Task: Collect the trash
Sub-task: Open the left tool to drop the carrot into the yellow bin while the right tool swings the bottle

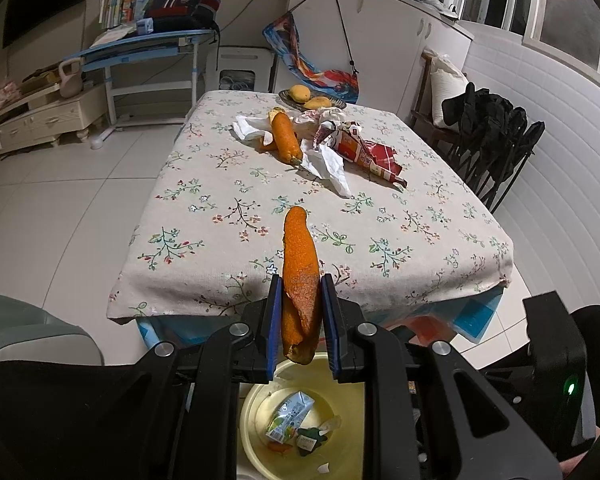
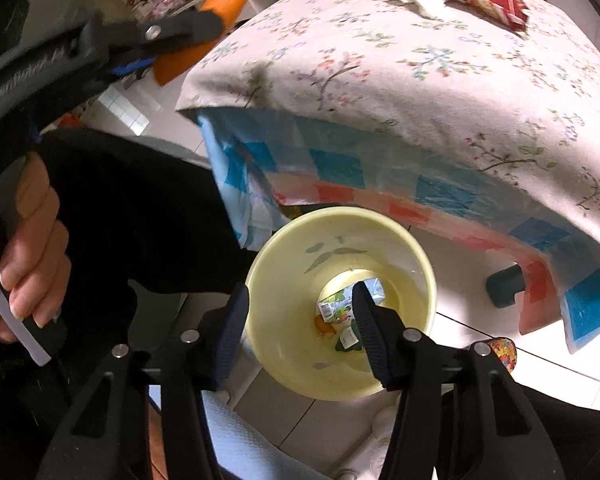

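While the left gripper (image 1: 300, 312) pinches a long orange peel (image 1: 298, 264) between its blue pads, the strip stands up out of the jaws above the near edge of the table (image 1: 204, 248), its lower end dangling over a pale yellow bin (image 1: 256, 400) on the floor. From the right wrist view the same peel (image 2: 204, 36) juts out of the black jaws at the upper left, and a hand (image 2: 28, 248) wraps that gripper's handle.

At the bottom of the bin lie a small crushed drink carton (image 1: 290, 416), a scrap of green wrapper (image 1: 310, 438) and a bit of orange peel (image 2: 325, 326).

On the flowered tablecloth, toward the far edge, more trash waits — a second orange peel (image 1: 286, 138) resting on crumpled white tissues (image 1: 328, 164), with a torn red snack bag (image 1: 364, 150) just beside them. A dish of mangoes (image 1: 312, 98) sits at the far edge.

The right gripper (image 2: 296, 332) hangs over the bin's mouth, jaws spread and empty — one finger (image 2: 232, 328) outside the rim, the other over the bin's inside.
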The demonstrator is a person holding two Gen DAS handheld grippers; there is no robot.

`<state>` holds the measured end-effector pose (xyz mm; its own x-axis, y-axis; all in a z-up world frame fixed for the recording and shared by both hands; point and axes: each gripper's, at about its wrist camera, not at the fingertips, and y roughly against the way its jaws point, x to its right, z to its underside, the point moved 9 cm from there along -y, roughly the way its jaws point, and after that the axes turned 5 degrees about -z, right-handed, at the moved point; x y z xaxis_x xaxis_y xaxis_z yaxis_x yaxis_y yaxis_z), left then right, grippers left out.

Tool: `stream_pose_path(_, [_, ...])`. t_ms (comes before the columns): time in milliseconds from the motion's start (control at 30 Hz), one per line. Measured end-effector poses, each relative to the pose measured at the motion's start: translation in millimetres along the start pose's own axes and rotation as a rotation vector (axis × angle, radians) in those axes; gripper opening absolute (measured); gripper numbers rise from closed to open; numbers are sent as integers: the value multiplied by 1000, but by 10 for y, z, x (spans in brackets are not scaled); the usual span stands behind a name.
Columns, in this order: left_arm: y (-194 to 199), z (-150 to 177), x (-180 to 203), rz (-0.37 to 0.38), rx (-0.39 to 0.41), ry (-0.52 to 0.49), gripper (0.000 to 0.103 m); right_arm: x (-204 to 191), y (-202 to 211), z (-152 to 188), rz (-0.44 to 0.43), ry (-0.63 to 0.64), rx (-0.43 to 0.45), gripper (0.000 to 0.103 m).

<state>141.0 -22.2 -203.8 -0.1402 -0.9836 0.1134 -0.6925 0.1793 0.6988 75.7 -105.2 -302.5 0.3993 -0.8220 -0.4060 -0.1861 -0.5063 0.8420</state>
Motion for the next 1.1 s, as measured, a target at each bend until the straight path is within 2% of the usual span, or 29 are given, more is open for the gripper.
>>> stream_pose_path(233, [-13, 97, 70, 18, -22, -19, 19, 160, 221, -131, 19, -83, 101, 53])
stream_pose_path(367, [-74, 313, 155, 43, -100, -46, 19, 187, 685, -333, 52, -91, 264, 54])
stream_pose_path(433, [-115, 445, 198, 51, -146, -70, 19, 170, 1107, -444, 60, -89, 391, 56])
stream_pose_path(567, [-277, 834, 375, 90, -302, -164, 22, 281, 2112, -467, 76, -116, 635, 72])
stream_pose_path(600, [-311, 906, 415, 91, -329, -188, 25, 382, 2411, -418, 96, -136, 693, 74])
stream_pose_path(633, [-343, 967, 455, 88, -348, -213, 29, 532, 2697, -336, 155, -157, 740, 75])
stream_pose_path(700, [-388, 1052, 534, 75, -366, -267, 41, 903, 3101, -122, 243, -225, 797, 80])
stream_pose_path(733, [-396, 1062, 550, 71, -367, -277, 43, 1157, 3235, 43, 271, -286, 800, 83])
stream_pose_path(800, [-429, 1093, 587, 70, -373, -293, 46, 1605, 3262, 386, 308, -396, 766, 84])
stream_pose_path(833, [-451, 1101, 597, 68, -377, -294, 46, 1947, 3165, 679, 320, -494, 722, 84])
stream_pose_path(900, [-494, 1103, 620, 68, -382, -293, 48, 2433, 2800, 1191, 273, -655, 626, 84])
stream_pose_path(967, [-565, 1109, 658, 70, -387, -290, 49, 2816, 2258, 1772, 275, -786, 468, 84])
stream_pose_path(1000, [-606, 1122, 679, 68, -394, -294, 50, 2955, 1873, 2131, 277, -829, 342, 84])
stream_pose_path(1033, [-640, 1138, 699, 65, -401, -300, 50, 3030, 1485, 2503, 259, -874, 221, 83])
stream_pose_path(1100, [-710, 1204, 747, 58, -423, -323, 50, 3085, 960, 3118, 263, -931, 81, 83])
